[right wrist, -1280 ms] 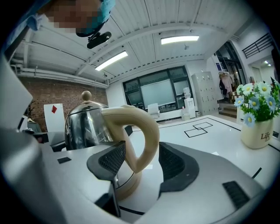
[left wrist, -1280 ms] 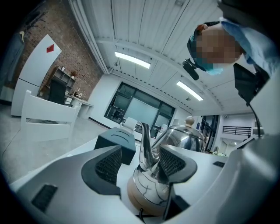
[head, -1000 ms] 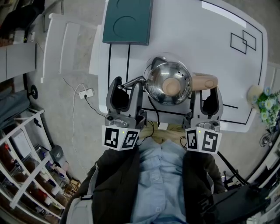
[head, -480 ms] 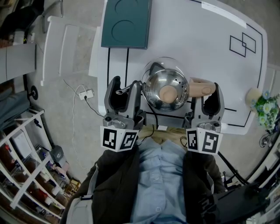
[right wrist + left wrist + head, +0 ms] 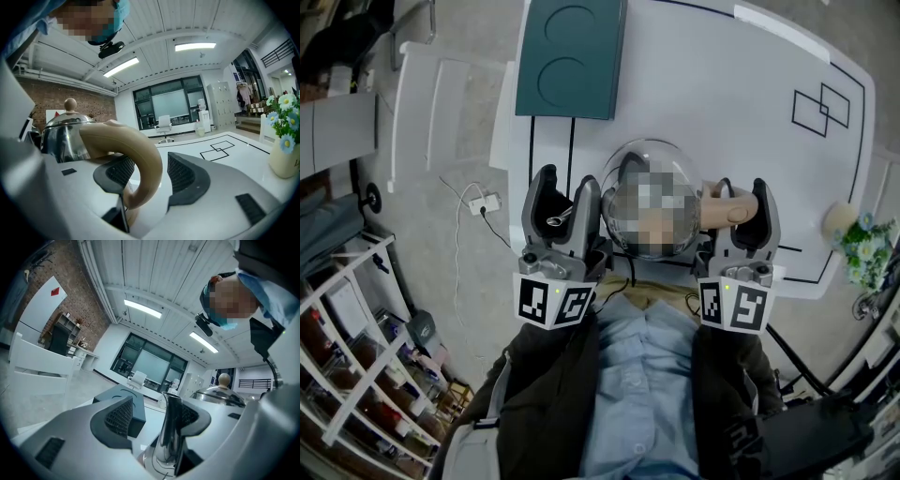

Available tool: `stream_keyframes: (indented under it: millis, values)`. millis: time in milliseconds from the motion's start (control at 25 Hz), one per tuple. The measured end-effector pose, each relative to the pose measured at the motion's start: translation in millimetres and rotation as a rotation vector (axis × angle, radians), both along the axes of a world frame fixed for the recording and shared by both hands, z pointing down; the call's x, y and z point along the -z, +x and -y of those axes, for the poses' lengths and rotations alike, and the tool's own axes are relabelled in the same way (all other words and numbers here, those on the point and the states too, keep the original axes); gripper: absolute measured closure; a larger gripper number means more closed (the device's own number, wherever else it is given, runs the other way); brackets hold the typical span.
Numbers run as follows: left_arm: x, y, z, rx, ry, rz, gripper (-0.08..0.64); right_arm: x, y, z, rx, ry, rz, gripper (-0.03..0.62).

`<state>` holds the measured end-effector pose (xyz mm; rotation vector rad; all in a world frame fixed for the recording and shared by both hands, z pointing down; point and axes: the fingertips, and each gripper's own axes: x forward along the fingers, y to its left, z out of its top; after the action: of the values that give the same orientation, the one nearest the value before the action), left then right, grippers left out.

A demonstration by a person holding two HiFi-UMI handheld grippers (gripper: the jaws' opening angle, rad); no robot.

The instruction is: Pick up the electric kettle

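Right gripper view: your right gripper (image 5: 150, 172) gapes round the kettle (image 5: 61, 136)'s stiff-looking handle (image 5: 143, 154) — clamp there — left gripper (image 5: 152, 417) gapes round its likely slick spout (image 5: 171, 427).

white table (image 5: 703, 103) with black lines bears a dark teal slab (image 5: 570, 56) and a flower vase (image 5: 842, 223).

Kettle (image 5: 61, 136) body: mirror-polished steel, and the spout (image 5: 171, 427) has the same gloss. Kettle handle (image 5: 136, 154): smooth matt beige, plastic or wood, can't tell. Left gripper (image 5: 157, 413) and right gripper (image 5: 150, 172) flanking kettle: matt grey plastic, dark ribbed pads (image 5: 180, 173). Table (image 5: 722, 103) under kettle: smooth white.
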<state>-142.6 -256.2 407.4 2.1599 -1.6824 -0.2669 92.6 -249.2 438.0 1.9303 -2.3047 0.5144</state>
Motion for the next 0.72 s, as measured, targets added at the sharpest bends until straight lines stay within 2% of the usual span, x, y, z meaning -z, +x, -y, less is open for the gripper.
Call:
stream_keyframes:
  millis: [200, 320, 440, 560, 720]
  values:
    - [3.3, 2.1, 3.1, -0.018, 0.014, -0.008, 0.313, 0.7, -2.6, 3.0, 0.024, 0.011, -0.001, 0.378]
    - [6.2, 7.4, 3.4, -0.041, 0.024, -0.01, 0.377, 2.0, -6.0, 4.8, 0.036, 0.018, -0.016, 0.425]
    - [8.3, 13.3, 2.9, -0.059, 0.033, -0.001, 0.442, 1.9, -6.4, 4.8, 0.04, 0.021, -0.018, 0.426]
    - [9.7, 18.2, 1.1, -0.076, 0.042, 0.021, 0.543, 1.3, -7.5, 4.4, 0.048, 0.018, -0.023, 0.428]
    - [9.2, 18.7, 0.8, -0.078, 0.043, 0.035, 0.549, 0.8, -8.2, 3.3, 0.057, 0.011, -0.031, 0.43]
